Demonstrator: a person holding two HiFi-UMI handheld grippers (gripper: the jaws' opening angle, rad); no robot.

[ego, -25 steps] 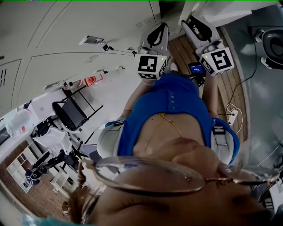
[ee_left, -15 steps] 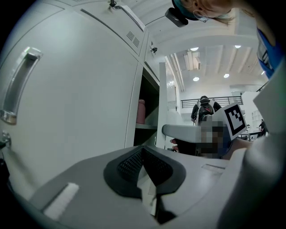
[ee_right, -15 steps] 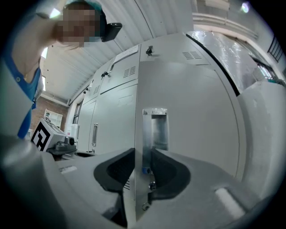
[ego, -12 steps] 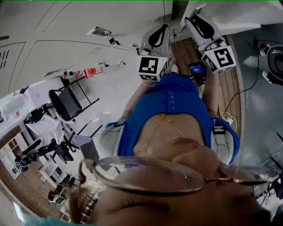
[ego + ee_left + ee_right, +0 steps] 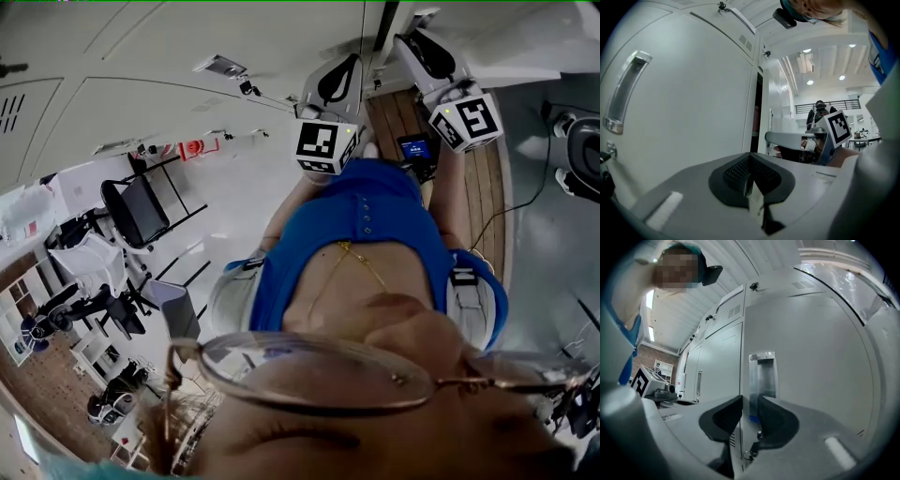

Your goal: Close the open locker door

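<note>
Two grey hand-held two-jaw grippers; one tall white sheet-metal locker door, ajar.

**Item 1: right gripper** (image 5: 750, 405). The black pads are apart and closing, astride the free vertical edge of the open white locker door (image 5: 811, 348). The edge runs up through the gap, nearer the left pad, and no clamp shows yet. Just beyond the gap is the door's recessed bright-metal handle (image 5: 761, 373). Below it hangs what looks like a small key ring (image 5: 749, 454).

**Item 2: left gripper** (image 5: 750, 176). The pads are together with nothing held. It sits near the flat white front of a closed neighbouring locker (image 5: 693, 103). The dark slot of the open compartment (image 5: 757, 117) lies beyond.

**Item 3: location of the door.** It is at the person's right, hinged away from the row, with its free edge at the right gripper.

**Handling note (judgement).**
- Let the pads seat squarely on the edge near the handle, clear of the key ring.
- Swing the door along its hinge arc towards the dark slot rather than pushing straight.
- Keep the left gripper out of the closing gap.
- Thin sheet metal may slip from the pads, so a flat push on the face would do for the last stretch.
</note>
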